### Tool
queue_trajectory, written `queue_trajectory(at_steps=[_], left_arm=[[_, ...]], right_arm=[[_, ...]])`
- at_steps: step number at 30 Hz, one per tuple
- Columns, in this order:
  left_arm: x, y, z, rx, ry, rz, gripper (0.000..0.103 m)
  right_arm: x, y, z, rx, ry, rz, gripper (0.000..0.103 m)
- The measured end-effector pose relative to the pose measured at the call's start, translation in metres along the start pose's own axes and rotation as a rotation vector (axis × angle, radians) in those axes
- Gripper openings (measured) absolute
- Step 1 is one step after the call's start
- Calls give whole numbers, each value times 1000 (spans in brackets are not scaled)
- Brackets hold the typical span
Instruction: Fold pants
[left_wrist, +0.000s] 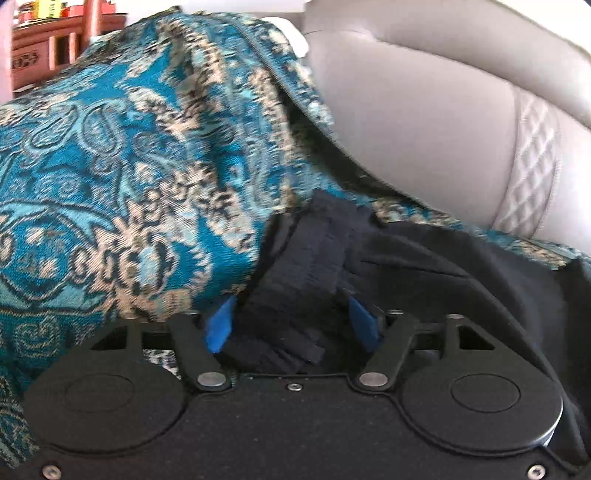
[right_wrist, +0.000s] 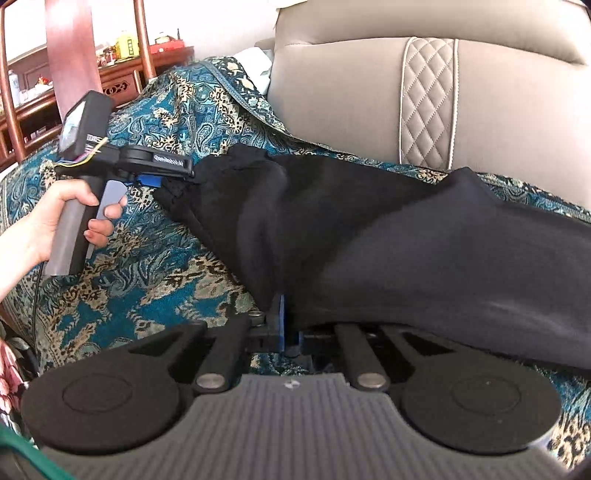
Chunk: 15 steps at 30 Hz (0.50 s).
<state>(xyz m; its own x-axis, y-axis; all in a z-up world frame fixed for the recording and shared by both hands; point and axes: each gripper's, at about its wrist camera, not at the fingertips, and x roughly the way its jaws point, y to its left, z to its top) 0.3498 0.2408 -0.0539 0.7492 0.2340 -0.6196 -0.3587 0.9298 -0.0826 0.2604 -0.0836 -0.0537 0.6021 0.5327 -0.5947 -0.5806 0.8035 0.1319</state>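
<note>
Black pants (right_wrist: 388, 236) lie across a sofa seat covered by a teal patterned throw (right_wrist: 155, 266). My left gripper (left_wrist: 291, 314) is shut on the pants' ribbed waistband (left_wrist: 303, 258), bunched between its blue pads. In the right wrist view the left gripper (right_wrist: 166, 181) holds the pants' far left end. My right gripper (right_wrist: 288, 317) is shut on the near edge of the pants, and the cloth drapes over its right finger and hides it.
The grey leather sofa backrest (right_wrist: 424, 103) rises behind the pants. A wooden cabinet (right_wrist: 122, 74) with small items stands at the back left. The throw (left_wrist: 110, 166) rises in a mound to the left of the left gripper.
</note>
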Motion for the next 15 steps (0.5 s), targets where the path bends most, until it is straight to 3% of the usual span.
queue_trajectory(at_steps=[1, 2, 5, 7, 8, 9, 11, 14, 15], left_arm=[[-3, 2, 0, -25, -13, 16, 34], [-9, 3, 0, -38, -33, 31, 17], [-29, 6, 1, -25, -55, 14, 14], [-35, 9, -1, -17, -45, -7, 15], [-35, 11, -1, -13, -41, -21, 21], [-31, 12, 0, -12, -32, -32, 37], [-19, 16, 3, -30, -6, -54, 52], [-3, 18, 6, -105, 21, -85, 52], [1, 16, 6, -107, 21, -79, 38]], right_arm=[[0, 0, 0, -2, -1, -1, 11], [0, 1, 0, -2, -1, -2, 11], [-3, 1, -1, -5, 1, -3, 12], [-4, 1, -1, -6, 4, -1, 13], [-4, 1, -1, -6, 6, -1, 13], [-4, 0, -1, -6, 7, 0, 13], [-3, 1, -1, -6, 10, -3, 14], [-3, 2, 0, -8, 14, -13, 15], [-2, 3, 0, -8, 15, -15, 15]])
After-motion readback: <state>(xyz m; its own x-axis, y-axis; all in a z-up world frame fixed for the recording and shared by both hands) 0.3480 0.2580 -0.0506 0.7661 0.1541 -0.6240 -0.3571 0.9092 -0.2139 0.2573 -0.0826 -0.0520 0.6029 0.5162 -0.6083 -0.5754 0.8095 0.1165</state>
